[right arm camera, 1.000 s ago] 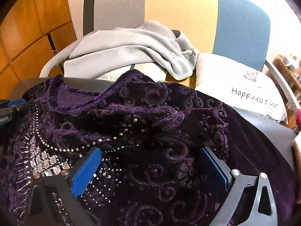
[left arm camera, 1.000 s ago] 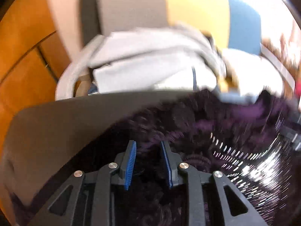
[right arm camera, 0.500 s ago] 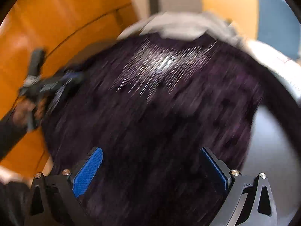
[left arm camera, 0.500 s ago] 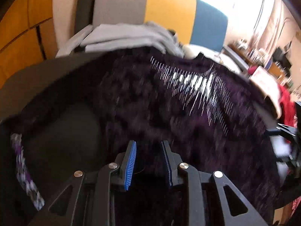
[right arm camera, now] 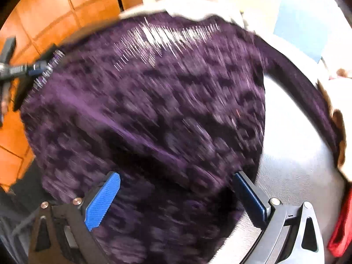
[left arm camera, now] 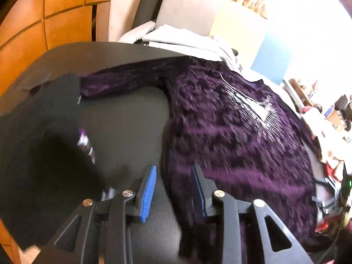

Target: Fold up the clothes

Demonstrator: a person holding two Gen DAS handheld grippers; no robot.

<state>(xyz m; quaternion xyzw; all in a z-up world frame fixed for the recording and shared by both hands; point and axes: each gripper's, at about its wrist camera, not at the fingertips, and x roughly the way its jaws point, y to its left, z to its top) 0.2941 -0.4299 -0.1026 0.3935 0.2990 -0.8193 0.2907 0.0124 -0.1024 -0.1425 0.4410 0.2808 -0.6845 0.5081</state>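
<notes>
A dark purple velvet top (left arm camera: 231, 132) with a sparkling beaded patch (left arm camera: 248, 103) lies spread over a dark table (left arm camera: 123, 127). In the left wrist view its side edge runs down between the blue pads, and my left gripper (left arm camera: 175, 187) is narrowly shut on that edge. The right wrist view is blurred by motion. There the same top (right arm camera: 154, 114) fills the frame, and my right gripper (right arm camera: 176, 195) hovers wide open over its lower part, gripping nothing. The left gripper (right arm camera: 19, 70) shows at the far left by a beaded trim (right arm camera: 49, 66).
A black cloth (left arm camera: 39, 154) with a bit of beaded trim covers the table's left side. Behind the table stands a chair holding a grey garment (left arm camera: 182, 41). An orange panelled wall (left arm camera: 55, 22) is on the left, and a red item (right arm camera: 341, 226) lies at the right edge.
The purple top went from a bunched heap to lying spread across the table. Both grippers pulled back and swung round. The right gripper stayed open; the left kept its narrow gap.
</notes>
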